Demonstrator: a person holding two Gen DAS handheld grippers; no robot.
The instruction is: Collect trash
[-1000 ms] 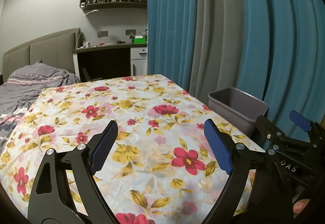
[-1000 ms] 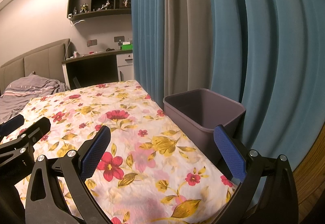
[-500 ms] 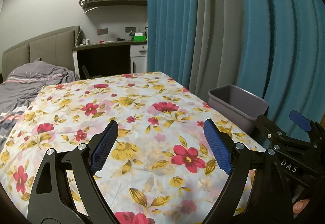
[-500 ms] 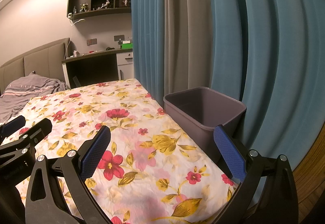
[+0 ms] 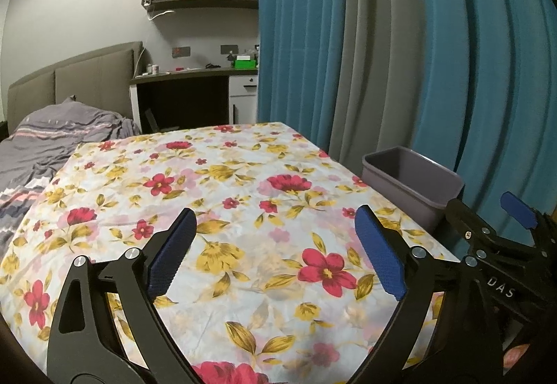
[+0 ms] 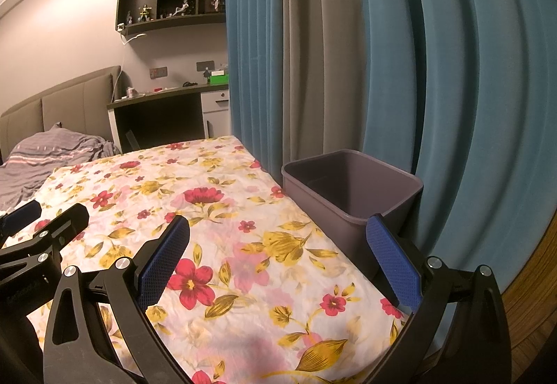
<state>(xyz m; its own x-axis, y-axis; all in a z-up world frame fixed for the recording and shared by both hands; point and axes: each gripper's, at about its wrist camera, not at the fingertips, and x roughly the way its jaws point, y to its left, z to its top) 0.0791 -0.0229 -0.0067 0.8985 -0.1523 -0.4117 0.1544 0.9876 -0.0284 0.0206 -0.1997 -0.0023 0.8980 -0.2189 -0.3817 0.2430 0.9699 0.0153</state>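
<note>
Grey-purple plastic trash bin (image 6: 351, 192), rectangular, rounded corners, open top, upright. Stands at right edge of floral-clothed bench (image 6: 222, 210), just beside it, rim roughly level with cloth surface. Teal and grey curtains directly behind. Visible part of interior dark, bare; bottom only partly seen. In left wrist view same bin (image 5: 410, 178) sits at bench's far right side.
</note>
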